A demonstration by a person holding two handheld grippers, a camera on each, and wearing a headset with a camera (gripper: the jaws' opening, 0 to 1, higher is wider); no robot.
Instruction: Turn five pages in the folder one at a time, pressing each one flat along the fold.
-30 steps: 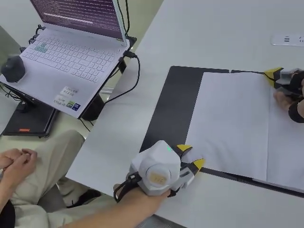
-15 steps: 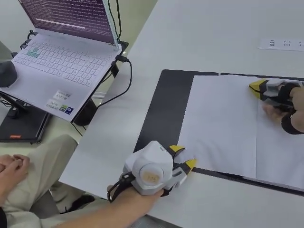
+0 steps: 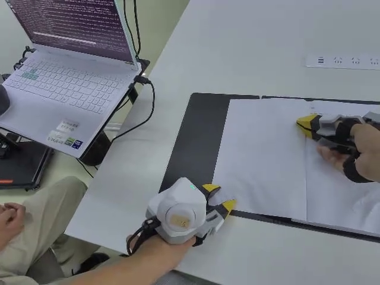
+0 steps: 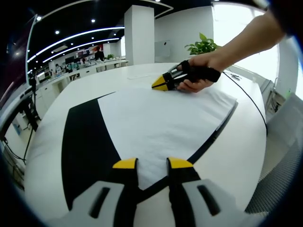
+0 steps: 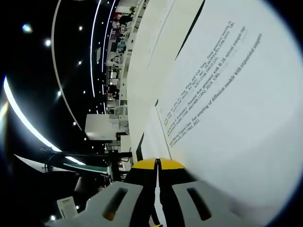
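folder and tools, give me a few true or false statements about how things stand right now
The right tool is shut, by the fold of the white page. True.
The left tool is shut. False: its jaws stand apart, at the folder's near edge.
The laptop is closed. False: it is open, with its screen lit.
The folder lies open, with black cover showing beside the page. True.

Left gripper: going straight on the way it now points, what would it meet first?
Probably the near corner of the white paper page lying on the open black folder: it sits right between the open fingers of the left gripper. Height above the page is unclear.
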